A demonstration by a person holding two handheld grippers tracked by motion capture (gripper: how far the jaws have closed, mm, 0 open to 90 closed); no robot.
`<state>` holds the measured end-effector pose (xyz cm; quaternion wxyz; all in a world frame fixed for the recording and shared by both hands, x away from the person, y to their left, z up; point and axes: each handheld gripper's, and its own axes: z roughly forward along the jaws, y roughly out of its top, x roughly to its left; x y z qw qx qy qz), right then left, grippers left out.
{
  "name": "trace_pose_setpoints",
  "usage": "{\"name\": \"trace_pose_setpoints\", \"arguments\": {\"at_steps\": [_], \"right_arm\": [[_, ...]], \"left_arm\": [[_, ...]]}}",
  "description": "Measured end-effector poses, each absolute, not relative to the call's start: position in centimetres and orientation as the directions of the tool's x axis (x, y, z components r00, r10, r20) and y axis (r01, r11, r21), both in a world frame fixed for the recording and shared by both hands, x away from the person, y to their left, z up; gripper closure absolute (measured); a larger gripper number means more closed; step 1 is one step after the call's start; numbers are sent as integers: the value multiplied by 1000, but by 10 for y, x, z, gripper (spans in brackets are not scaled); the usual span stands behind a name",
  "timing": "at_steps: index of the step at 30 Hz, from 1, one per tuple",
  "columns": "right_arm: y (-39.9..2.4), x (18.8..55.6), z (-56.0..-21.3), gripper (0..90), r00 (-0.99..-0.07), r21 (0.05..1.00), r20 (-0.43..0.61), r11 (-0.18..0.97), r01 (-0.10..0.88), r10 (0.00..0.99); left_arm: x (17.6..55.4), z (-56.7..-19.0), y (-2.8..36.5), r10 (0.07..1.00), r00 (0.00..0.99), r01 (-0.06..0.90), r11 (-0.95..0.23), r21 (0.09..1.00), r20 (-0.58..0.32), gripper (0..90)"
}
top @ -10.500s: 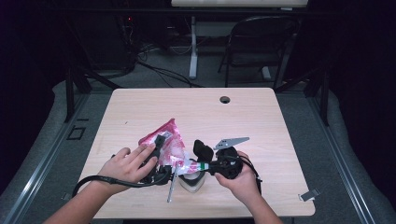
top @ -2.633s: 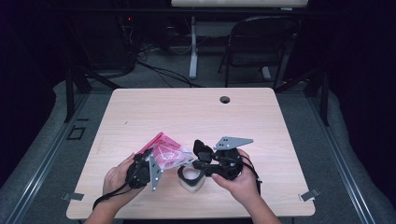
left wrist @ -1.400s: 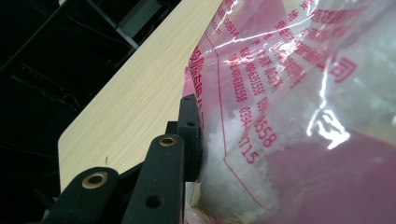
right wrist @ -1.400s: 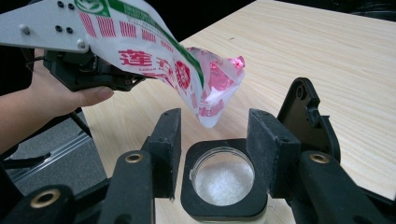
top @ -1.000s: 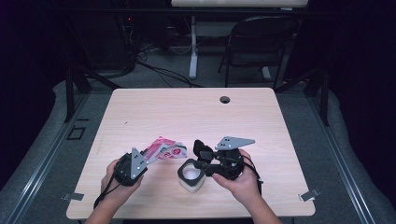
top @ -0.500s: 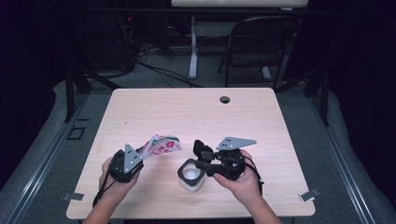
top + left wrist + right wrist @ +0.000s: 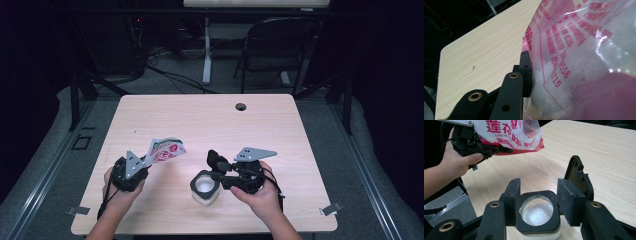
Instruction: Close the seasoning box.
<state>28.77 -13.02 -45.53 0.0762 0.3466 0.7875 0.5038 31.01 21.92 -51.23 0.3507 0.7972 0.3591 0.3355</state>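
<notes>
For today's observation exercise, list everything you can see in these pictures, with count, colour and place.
table: one, light wood, centre.
bag: one, pink and white with white grains inside, held above the table's left side.
jar: one, white with a black top, open, white grains inside, near edge of table.
chair: one, dark, behind the table.
left tongs: black, shut on the bag.
right tongs: black, clamped on the jar's top.
hands: two, near edge.

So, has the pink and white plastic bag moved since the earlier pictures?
Yes. The bag, held by the left gripper, moved left, away from the white jar.
</notes>
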Motion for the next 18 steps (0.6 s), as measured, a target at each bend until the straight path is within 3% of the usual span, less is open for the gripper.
{"name": "trace_pose_setpoints", "arguments": {"at_steps": [18], "right_arm": [[-136, 285, -456, 544, -731, 848, 227, 238, 473, 643]], "left_arm": [[323, -523, 231, 843, 497, 392, -431, 813, 207, 773]]}}
